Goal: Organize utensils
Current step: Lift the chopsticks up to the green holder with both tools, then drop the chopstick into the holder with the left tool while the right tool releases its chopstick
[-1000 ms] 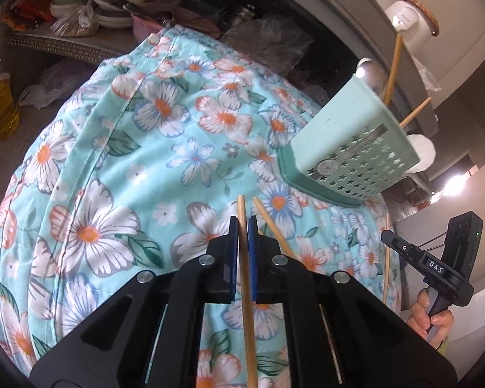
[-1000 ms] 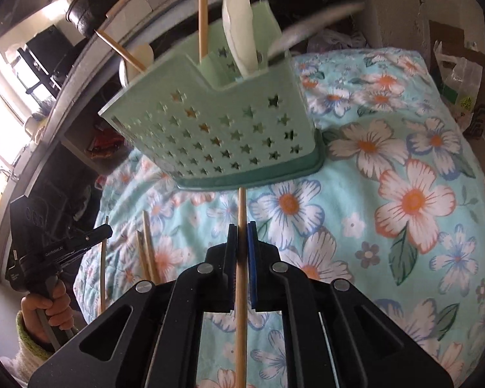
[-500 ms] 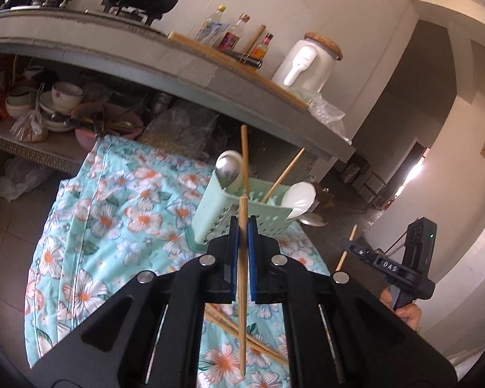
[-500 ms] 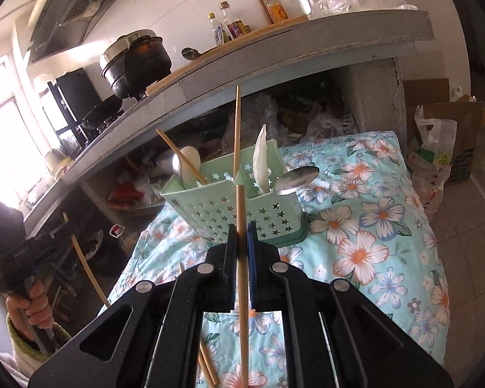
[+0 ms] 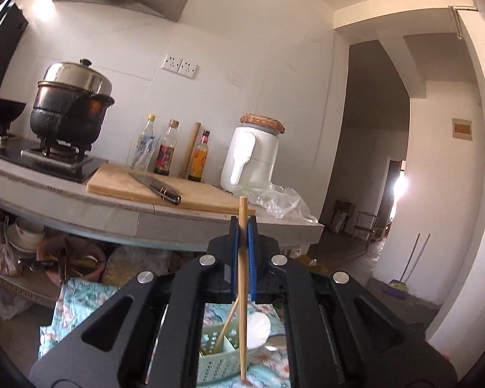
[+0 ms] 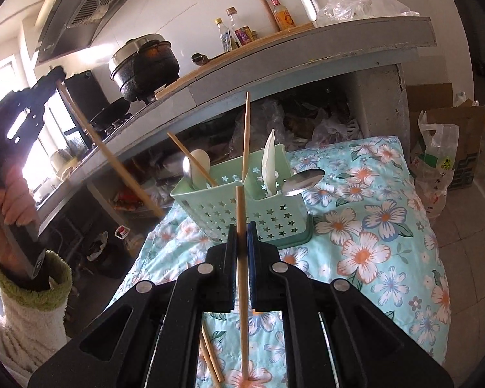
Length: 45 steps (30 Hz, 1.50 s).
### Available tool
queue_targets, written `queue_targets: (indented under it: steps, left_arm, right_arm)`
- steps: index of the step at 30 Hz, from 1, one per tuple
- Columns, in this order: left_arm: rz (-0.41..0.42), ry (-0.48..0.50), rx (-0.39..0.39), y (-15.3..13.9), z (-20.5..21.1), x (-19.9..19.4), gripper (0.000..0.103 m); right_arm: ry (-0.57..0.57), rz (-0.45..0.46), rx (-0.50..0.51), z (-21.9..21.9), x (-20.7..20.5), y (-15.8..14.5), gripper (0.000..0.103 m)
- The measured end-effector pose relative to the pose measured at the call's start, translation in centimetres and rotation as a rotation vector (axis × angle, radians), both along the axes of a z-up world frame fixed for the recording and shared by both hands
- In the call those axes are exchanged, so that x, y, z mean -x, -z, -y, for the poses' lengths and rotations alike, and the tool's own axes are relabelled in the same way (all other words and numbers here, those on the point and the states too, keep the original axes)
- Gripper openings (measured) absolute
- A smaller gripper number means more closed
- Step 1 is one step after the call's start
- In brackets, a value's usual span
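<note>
Risks first: both grippers carry a single chopstick, so the drop into the basket [image 6: 242,216] is the weak point. Right chopstick [image 6: 241,258] is pinched near mid-length w/ a long tail hanging below, so if the tip catches the basket rim or the upright chopstick [image 6: 246,135] already inside, it'll prob pivot in the pads and skid out. Basket is light plastic on a soft flowered cloth [image 6: 371,242], so a side knock could tip it, and the spoon [image 6: 302,179] leaning out over the rim goes w/ it. Left chopstick [image 6: 110,152] hangs at a diagonal in the air, lower end close to the basket's left side; both going in at once could clash sticks. Two loose chopsticks [image 6: 211,359] lie on the cloth below the right gripper, easy to sweep off the edge.

Right gripper [image 6: 241,236]: jaws nearly closed, blue pads clamping the chopstick, stick roughly vertical, upper end in front of the basket wall, nothing else touched.

Left gripper [image 5: 242,236]: same, jaws almost fully closed on its chopstick [image 5: 242,284], top end poking just above the pads. Its cam points at the counter, basket [image 5: 216,362] only seen low between the fingers, so alignment can't be judged from that view

Basket sits on the cloth near the counter, white spoons [image 6: 270,158] inside
</note>
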State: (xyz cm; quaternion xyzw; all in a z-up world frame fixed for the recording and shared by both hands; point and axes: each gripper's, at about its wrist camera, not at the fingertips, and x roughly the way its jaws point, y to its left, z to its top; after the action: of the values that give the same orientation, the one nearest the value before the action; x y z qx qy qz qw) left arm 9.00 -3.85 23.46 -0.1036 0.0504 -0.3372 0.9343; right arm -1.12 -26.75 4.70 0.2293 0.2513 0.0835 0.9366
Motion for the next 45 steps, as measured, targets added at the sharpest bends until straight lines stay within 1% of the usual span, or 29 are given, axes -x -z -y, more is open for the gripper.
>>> queue_targets:
  steps: [2,6,11,17,20,21,22,23,25,29,31,33,37,41,43,45]
  left_arm:
    - [0.013,-0.016,-0.018,0.0,1.5,-1.2,0.004]
    - [0.027,-0.057,-0.058,1.3,4.2,-3.8,0.004]
    - [0.042,-0.100,-0.104,3.1,6.1,-5.9,0.004]
    - [-0.023,-0.109,-0.156,6.2,7.5,-8.1,0.004]
    - [-0.062,-0.092,-0.155,7.4,7.3,-8.2,0.006]
    - [-0.069,-0.090,-0.154,7.6,7.2,-8.1,0.009]
    - [-0.074,-0.090,-0.152,7.8,7.0,-8.0,0.016]
    - [-0.079,-0.089,-0.147,7.9,6.8,-7.9,0.018]
    - [-0.086,-0.087,-0.133,8.0,6.1,-7.4,0.027]
    - [-0.093,-0.091,-0.104,7.8,4.7,-6.0,0.035]
    - [-0.100,-0.091,-0.094,7.7,3.7,-5.0,0.042]
    - [-0.116,-0.095,-0.088,7.8,2.7,-4.1,0.046]
    - [-0.192,-0.087,-0.077,9.0,0.3,-2.5,0.056]
    - [-0.281,-0.087,-0.097,11.6,-1.5,-1.1,0.059]
    - [-0.324,-0.098,-0.118,13.3,-2.2,-0.6,0.059]
    - [-0.377,-0.101,-0.119,15.1,-3.0,-0.1,0.060]
  right_arm:
    - [-0.004,0.008,-0.001,0.1,0.1,-0.2,0.006]
    - [-0.011,0.014,-0.007,0.3,0.2,-0.1,0.006]
    - [-0.022,0.004,-0.016,0.6,-0.2,0.4,0.006]
    - [-0.025,-0.004,-0.029,1.0,-0.5,0.8,0.006]
    - [-0.022,-0.009,-0.028,1.1,-0.5,1.0,0.006]
    - [-0.021,-0.010,-0.026,1.2,-0.5,1.0,0.006]
    - [-0.019,-0.011,-0.025,1.2,-0.4,1.0,0.006]
    - [-0.018,-0.011,-0.024,1.1,-0.4,0.9,0.006]
    - [-0.015,-0.011,-0.022,1.1,-0.3,0.8,0.006]
    - [-0.006,-0.002,-0.017,1.0,0.0,0.5,0.006]
    - [-0.001,0.008,-0.012,1.0,0.3,0.1,0.006]
    - [0.005,0.022,-0.004,1.0,0.5,-0.4,0.006]
    - [0.016,0.063,0.014,1.0,0.8,-2.1,0.006]
    - [0.027,0.111,0.035,0.9,0.9,-4.2,0.006]
    - [0.033,0.140,0.047,0.8,0.9,-5.5,0.006]
    - [0.039,0.169,0.061,0.6,0.7,-6.9,0.006]
